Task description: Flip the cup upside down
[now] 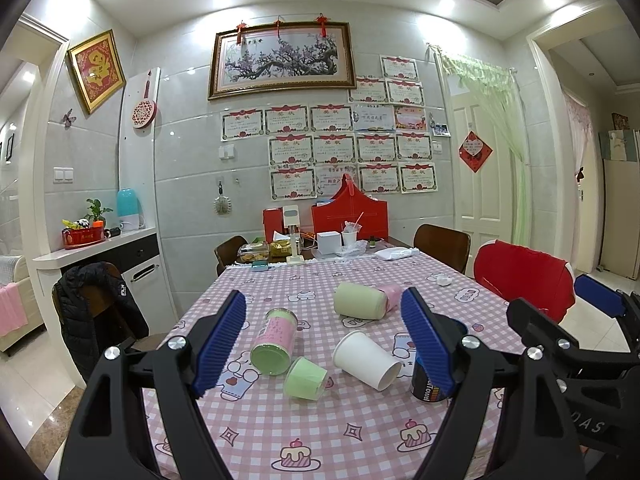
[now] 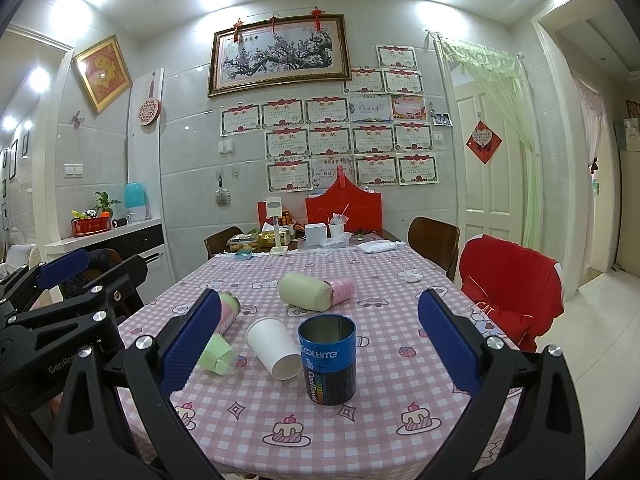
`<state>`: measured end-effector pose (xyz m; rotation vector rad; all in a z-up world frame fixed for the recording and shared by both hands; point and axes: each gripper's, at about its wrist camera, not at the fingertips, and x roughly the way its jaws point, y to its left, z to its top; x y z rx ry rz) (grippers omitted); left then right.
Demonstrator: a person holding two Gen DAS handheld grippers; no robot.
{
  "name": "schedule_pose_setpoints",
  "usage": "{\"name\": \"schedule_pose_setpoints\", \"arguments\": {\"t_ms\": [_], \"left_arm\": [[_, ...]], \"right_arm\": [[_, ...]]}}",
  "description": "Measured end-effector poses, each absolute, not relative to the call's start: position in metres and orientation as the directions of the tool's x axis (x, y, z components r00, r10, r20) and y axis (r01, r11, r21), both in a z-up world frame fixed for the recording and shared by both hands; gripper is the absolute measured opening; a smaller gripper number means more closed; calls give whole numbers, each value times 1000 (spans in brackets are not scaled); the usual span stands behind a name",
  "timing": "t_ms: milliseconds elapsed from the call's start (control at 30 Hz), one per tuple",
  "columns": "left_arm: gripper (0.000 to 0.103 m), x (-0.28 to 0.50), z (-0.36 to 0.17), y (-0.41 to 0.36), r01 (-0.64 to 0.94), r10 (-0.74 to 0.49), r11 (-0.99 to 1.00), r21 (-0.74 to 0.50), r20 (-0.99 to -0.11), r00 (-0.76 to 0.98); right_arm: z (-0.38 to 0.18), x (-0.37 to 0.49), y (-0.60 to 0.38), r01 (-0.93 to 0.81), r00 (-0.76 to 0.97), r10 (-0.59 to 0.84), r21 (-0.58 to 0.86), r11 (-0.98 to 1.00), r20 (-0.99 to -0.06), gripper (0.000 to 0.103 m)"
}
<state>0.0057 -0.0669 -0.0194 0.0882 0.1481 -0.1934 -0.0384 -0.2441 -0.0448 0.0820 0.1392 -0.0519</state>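
Several cups lie on their sides on the pink checked tablecloth [image 1: 320, 432]: a white paper cup [image 1: 366, 360] [image 2: 274, 354], a small green cup [image 1: 306, 378] [image 2: 216, 354], a pink-and-green tumbler [image 1: 274, 340] [image 2: 228, 312], and a pale green cup [image 1: 360, 300] [image 2: 306, 292] with a pink cup [image 2: 344, 288] behind it. A blue-black tin [image 2: 328, 360] [image 1: 426, 386] stands upright, mouth up. My left gripper [image 1: 324, 344] is open above the cups and empty. My right gripper [image 2: 320, 356] is open around the tin's area, not touching it.
Boxes, a red bag [image 1: 350, 216] and food packs crowd the table's far end. Wooden chairs stand at the far corners; a chair with a red cover [image 2: 512, 284] is at the right, a chair with a black jacket [image 1: 96, 312] at the left.
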Motion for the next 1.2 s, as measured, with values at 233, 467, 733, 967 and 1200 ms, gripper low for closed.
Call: {"name": "schedule_pose_setpoints", "arguments": {"t_ms": [233,467,733,967,1200], "left_arm": [[79,6,-20,-65,198,-185,978,73,-153,971],[79,6,-21,-62,198,-185,977,74,-154,971],[79,6,-22,-59,197,-184,978,75,-156,971],[79,6,-22,-60,197,-184,978,74,-156,970],[79,7,-23,-58,196,-183,978,75,-155,971]], "right_arm": [[-48,-38,-243,55,989,-43,80,995,-144,95],[-51,-38,-242,54,988,-41,81,995,-148,95],[-52,-37,-242,55,988,-42,81,995,-150,95],[-51,-37,-242,54,988,-41,81,995,-150,95],[-51,-37,-242,55,988,-42,81,995,-150,95]]}}
